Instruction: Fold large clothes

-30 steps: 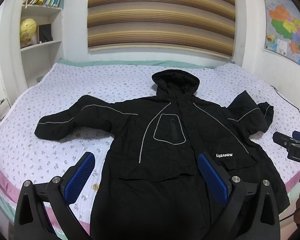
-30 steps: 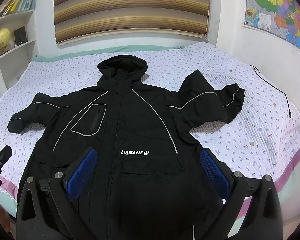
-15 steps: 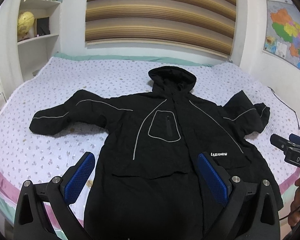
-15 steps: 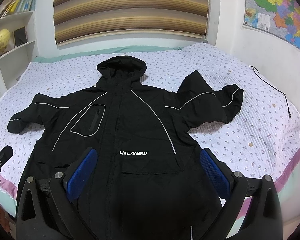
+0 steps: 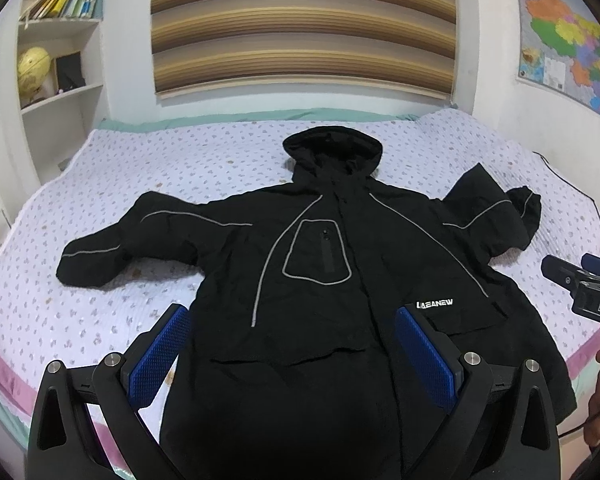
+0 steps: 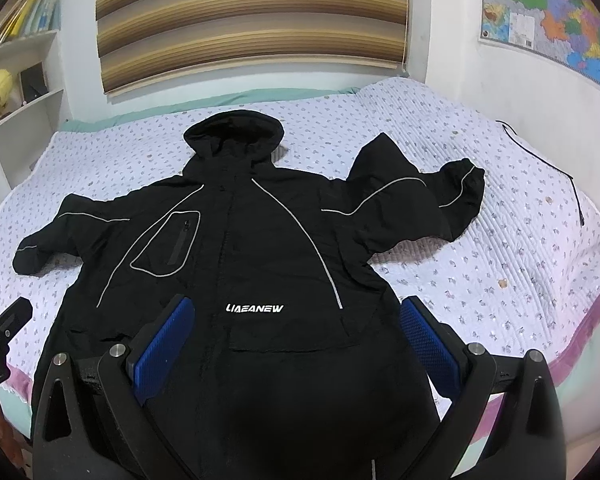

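Note:
A black hooded jacket [image 5: 324, 264] [image 6: 260, 248] with grey piping and a white chest logo lies spread face up on the bed, hood toward the far wall. One sleeve [image 5: 112, 244] stretches out flat to the left; the other sleeve [image 6: 416, 200] is bent and bunched at the right. My left gripper [image 5: 292, 352] hovers open above the jacket's lower front, nothing between its blue pads [image 5: 156, 356]. My right gripper [image 6: 296, 344] is open too, above the hem near the logo. Each gripper shows at the edge of the other's view.
The bed [image 5: 204, 160] has a lilac flowered quilt with a pink border [image 6: 596, 308]. A black cable [image 6: 556, 168] lies near its right edge. White shelves with a globe [image 5: 34, 68] stand at the left, a striped blind [image 5: 300, 28] behind, a map [image 6: 548, 16] on the right wall.
Both grippers have lifted and drawn slightly back, so the jacket sits a little lower and farther in each view. The jacket itself has not moved. Both stay open.

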### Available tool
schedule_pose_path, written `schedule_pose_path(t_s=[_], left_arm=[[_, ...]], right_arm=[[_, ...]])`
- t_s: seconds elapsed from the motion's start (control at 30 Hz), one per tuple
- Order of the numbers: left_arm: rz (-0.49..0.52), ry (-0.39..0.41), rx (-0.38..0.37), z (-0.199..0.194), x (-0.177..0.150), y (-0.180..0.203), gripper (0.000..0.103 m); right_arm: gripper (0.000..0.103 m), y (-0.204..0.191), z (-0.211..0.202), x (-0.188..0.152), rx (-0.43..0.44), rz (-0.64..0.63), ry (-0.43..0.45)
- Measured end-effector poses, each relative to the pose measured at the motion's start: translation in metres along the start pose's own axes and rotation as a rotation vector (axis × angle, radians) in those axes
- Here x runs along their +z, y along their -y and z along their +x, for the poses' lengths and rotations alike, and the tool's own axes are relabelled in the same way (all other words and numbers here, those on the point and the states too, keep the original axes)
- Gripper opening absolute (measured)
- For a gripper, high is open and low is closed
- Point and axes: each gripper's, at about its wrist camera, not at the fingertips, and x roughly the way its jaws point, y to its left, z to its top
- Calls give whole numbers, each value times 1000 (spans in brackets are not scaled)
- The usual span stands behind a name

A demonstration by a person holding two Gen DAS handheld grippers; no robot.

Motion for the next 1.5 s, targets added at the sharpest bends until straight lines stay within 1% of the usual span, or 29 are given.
schedule_pose_path(t_s=[0.07,0.17,0.23,0.3,0.37,0.43,0.5,0.53,0.57,0.6,0.67,0.73,0.77,0.83,0.87,0.9,0.97,1.0,1.03,1.1,1.17,1.23,1.4,1.47,1.5], left_arm=[[11,-5,-6,2,2,5,102],[34,-7,-4,7,7,16,102],[51,-11,-11,11,12,24,102],[74,-10,-36,16,20,36,102],[102,-18,-84,26,31,51,102],[121,-46,-135,39,43,69,102],[137,-77,-192,57,55,90,102],[142,-94,-211,67,61,100,102],[147,-116,-241,82,68,116,102],[149,-127,-264,94,73,127,102],[148,-151,-301,122,84,153,102],[156,-166,-326,153,93,182,102],[161,-169,-344,174,97,201,102],[179,-168,-327,208,100,229,102],[186,-172,-330,229,101,244,102],[186,-167,-333,244,101,253,102],[172,-168,-346,283,98,273,102],[162,-179,-349,298,97,279,100],[147,-198,-354,314,95,284,99],[114,-266,-364,352,87,293,88],[117,-340,-366,383,71,300,87],[123,-317,-371,384,66,300,87],[131,-280,-375,379,63,302,88],[140,-265,-368,378,61,305,88],[141,-263,-368,377,61,307,88]], right_arm=[[103,2,3,2,0,-2,2],[103,6,2,4,-7,1,27],[103,13,1,5,-10,17,54],[103,30,1,6,-25,58,77],[103,50,3,8,-30,101,96],[103,74,5,9,-25,139,126],[103,108,11,12,-38,173,163],[103,117,16,12,-40,190,150],[103,135,23,15,-48,203,152],[103,154,33,17,-46,222,153],[103,185,54,21,-33,256,127],[100,217,78,26,-10,283,110],[95,237,92,29,-2,308,104],[89,267,116,36,-21,323,85],[82,283,131,39,-25,335,71],[78,294,142,41,-30,336,55],[73,319,172,48,-22,349,15],[73,327,182,52,-34,346,3],[73,334,194,56,-45,341,-6],[73,346,213,65,-79,319,-3],[74,356,232,73,-99,310,-13],[73,369,255,82,-98,316,-23],[73,378,299,92,-114,327,-38],[72,378,316,97,-72,332,-36],[56,375,325,101,-47,324,-36]])
